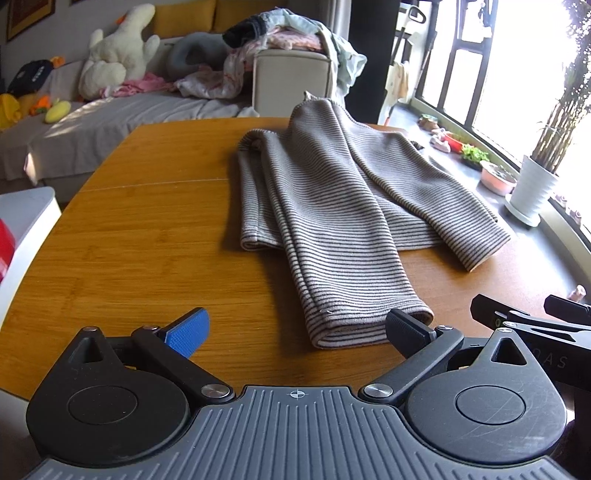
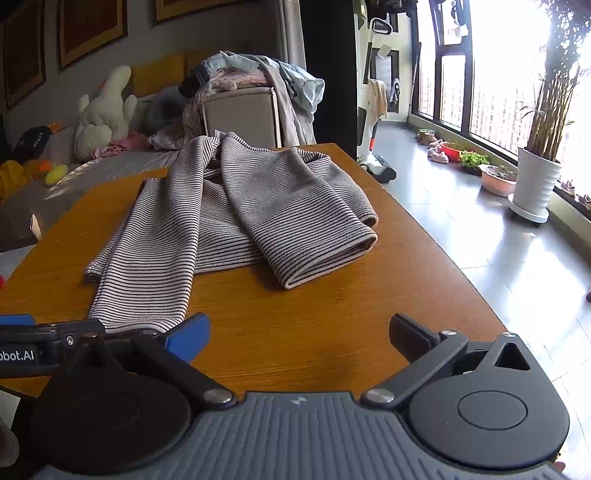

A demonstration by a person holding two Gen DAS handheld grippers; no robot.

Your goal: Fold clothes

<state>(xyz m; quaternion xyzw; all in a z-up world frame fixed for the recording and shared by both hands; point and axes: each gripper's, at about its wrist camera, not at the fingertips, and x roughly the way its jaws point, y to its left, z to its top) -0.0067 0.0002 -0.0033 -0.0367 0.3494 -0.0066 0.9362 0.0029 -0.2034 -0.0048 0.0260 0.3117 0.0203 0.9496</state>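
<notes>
A grey striped garment (image 1: 332, 199) lies on the wooden desk (image 1: 147, 240), partly folded, two long sleeve-like parts running toward the near edge. In the left wrist view one cuffed end reaches to about 12 o'clock of the left gripper (image 1: 295, 332), touching its black finger (image 1: 408, 330); the blue-padded finger (image 1: 188, 328) sits well apart from it, so the fingers stand wide open with nothing between them. The right gripper (image 2: 299, 336) hovers over bare desk, fingers likewise spread and empty; the garment's nearer cuff lies at its 10 o'clock.

At 9 o'clock in the right wrist view the other tool shows the lettering "bot.AI", its start cut off. In the left wrist view faint letters read "OAS" at 3 o'clock.

Beyond the desk, at 11 o'clock, a sofa (image 1: 110, 122) holds a white plush toy (image 1: 118, 55) and a clothes pile (image 1: 280, 33). At 2 o'clock a white plant pot (image 1: 532, 188) stands by the window.
</notes>
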